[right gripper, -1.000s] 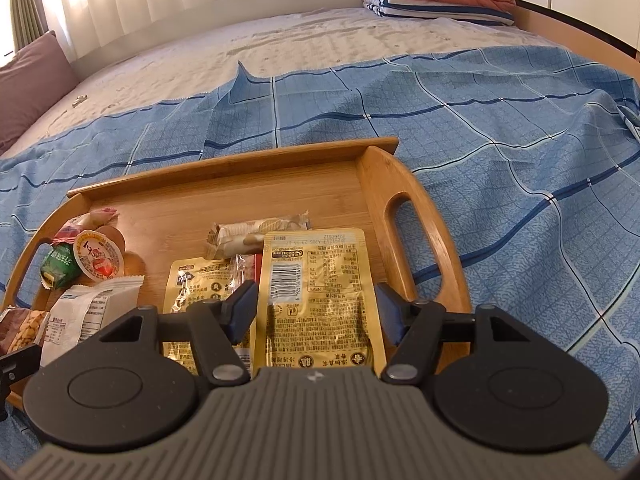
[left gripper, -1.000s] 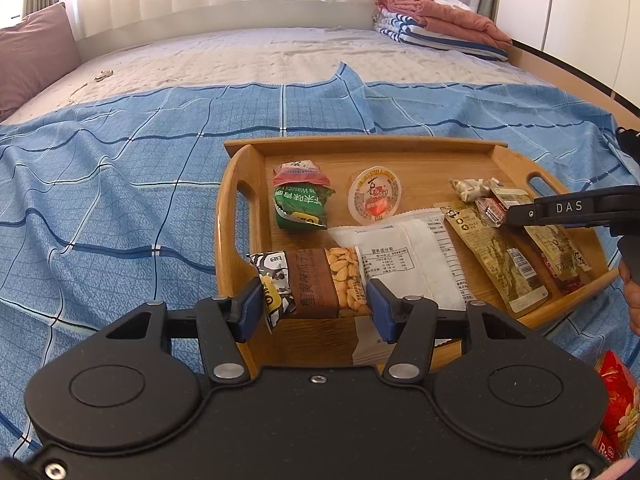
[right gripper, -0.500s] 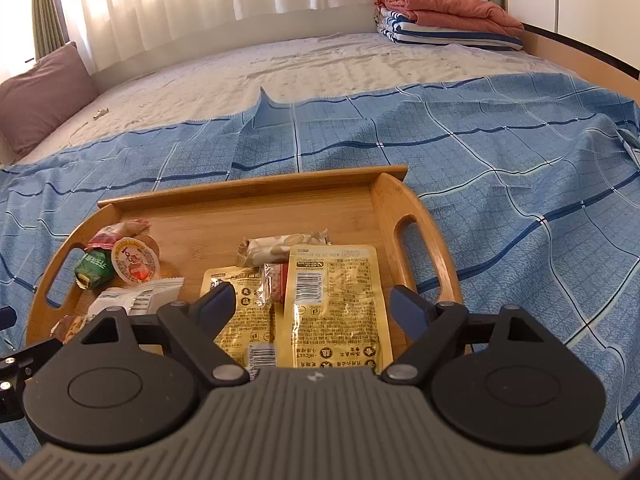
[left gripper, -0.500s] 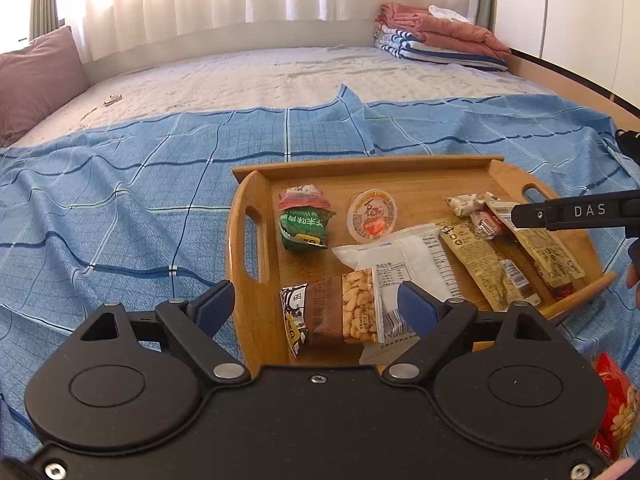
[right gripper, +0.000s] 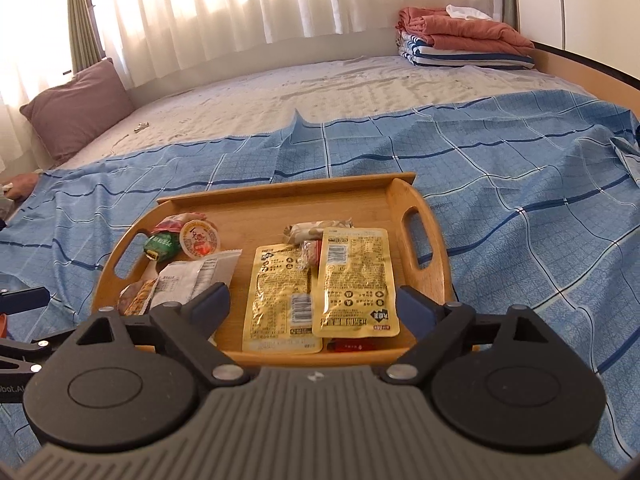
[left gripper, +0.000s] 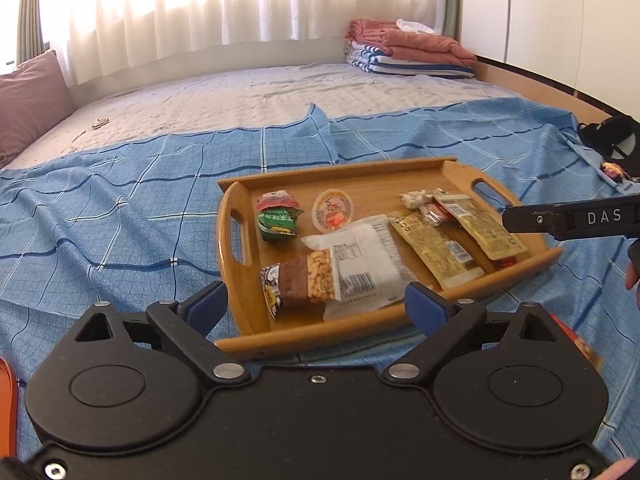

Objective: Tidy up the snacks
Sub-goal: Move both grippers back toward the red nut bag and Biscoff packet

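Left gripper (left gripper: 316, 307): jaws wide apart and empty, now drawn back off the near rim of the tray; a second ago they clamped the peanut bar. Right gripper (right gripper: 313, 307): likewise spread and empty, where a second ago its jaws sat closer about the gold pouch, and now withdrawn to the tray's near edge. Wooden tray (left gripper: 236, 236): smooth bamboo, rounded ends with slot handles, resting on a blue checked bedsheet (left gripper: 120, 220). Contents, left to right: peanut bar (left gripper: 300, 282) in a clear-windowed wrapper, lying flat at the near-left corner and overlapping a white crinkled packet (left gripper: 368, 268); green foil packet (left gripper: 278, 222); round jelly cup (left gripper: 333, 211); two flat gold pouches (right gripper: 354, 280) side by side, the right one overlapping a small red sachet (right gripper: 310, 250).
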A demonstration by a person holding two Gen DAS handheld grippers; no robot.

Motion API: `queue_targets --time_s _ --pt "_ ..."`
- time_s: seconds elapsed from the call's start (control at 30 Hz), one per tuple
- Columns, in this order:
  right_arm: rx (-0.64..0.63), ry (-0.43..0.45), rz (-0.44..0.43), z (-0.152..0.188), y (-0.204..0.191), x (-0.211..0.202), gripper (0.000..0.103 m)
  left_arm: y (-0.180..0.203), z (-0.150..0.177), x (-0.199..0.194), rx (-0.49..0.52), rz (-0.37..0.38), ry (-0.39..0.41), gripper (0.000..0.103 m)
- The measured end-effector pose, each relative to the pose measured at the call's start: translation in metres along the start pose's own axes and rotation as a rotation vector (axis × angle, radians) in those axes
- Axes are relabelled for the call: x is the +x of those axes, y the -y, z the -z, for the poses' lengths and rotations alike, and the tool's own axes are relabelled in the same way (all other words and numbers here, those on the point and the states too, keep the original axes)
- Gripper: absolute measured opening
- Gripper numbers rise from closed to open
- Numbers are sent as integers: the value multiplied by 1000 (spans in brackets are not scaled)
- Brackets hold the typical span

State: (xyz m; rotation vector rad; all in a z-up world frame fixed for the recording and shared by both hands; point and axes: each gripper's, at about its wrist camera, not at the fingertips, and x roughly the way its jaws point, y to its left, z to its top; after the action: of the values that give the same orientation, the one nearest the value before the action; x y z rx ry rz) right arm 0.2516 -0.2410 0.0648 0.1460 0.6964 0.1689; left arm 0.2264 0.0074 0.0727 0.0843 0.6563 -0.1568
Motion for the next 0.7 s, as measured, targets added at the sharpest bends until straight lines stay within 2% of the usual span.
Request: queue_targets --time_s 0.37,0.7 --pt "-46 12 -14 31 -6 -44 96 17 34 -40 -17 67 -10 96" --pt "-68 -17 -16 56 1 -63 99 34 68 -55 -2 92 -31 96"
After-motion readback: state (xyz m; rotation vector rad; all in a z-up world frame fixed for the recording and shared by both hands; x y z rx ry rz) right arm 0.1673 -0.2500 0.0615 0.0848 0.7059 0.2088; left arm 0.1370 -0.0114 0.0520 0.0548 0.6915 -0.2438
